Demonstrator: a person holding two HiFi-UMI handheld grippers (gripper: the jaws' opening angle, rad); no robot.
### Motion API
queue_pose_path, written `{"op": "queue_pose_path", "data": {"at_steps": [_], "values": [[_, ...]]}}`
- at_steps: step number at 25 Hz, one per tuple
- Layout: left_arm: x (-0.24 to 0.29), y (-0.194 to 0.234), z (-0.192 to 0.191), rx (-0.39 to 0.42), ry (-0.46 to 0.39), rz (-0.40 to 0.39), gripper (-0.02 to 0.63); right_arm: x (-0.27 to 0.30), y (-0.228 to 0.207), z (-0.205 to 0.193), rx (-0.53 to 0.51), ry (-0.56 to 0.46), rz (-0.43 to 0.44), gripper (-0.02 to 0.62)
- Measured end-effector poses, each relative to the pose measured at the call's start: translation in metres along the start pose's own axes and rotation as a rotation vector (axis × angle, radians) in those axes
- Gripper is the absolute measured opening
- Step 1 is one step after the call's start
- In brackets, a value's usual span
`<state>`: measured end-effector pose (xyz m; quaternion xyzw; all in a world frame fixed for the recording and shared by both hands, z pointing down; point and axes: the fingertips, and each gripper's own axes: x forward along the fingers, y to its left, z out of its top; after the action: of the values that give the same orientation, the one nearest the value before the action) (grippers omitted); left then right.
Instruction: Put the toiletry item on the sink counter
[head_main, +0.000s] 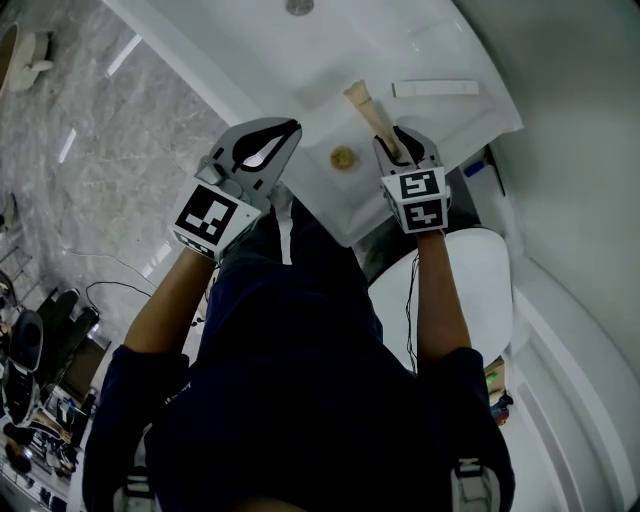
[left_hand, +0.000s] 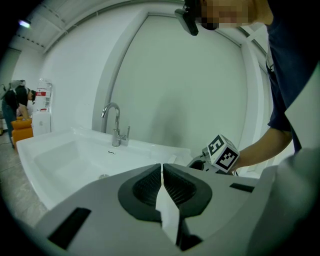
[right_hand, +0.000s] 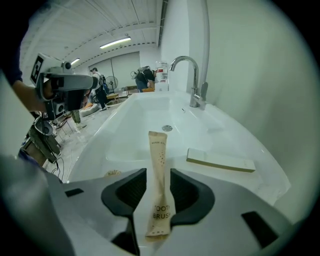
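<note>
My right gripper (right_hand: 158, 175), jaws released, straddles the toothbrush packet (right_hand: 157, 150) lying on the sink desk (right_hand: 240, 140) (left gripper (left_hand: 162, 167) clenched, empty), white box (right_hand: 220, 160) near right, tan disc (head_main: 343, 157) left, open basin (right_hand: 150, 120) beyond.

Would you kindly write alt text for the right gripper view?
A tan toothbrush packet lies between the open jaws of the right claw on the white sink counter, a slim white box beside it, faucet beyond.
</note>
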<state>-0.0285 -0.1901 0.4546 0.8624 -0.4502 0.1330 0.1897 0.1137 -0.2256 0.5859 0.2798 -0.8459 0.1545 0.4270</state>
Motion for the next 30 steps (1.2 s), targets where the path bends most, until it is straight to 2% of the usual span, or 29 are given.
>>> {"op": "queue_pose_path", "data": {"at_steps": [30], "values": [[-0.031,-0.013,0.042,0.096,-0.059,-0.132,0.037,-0.078,0.016,0.027,0.121,-0.122,-0.199,0.154]]}}
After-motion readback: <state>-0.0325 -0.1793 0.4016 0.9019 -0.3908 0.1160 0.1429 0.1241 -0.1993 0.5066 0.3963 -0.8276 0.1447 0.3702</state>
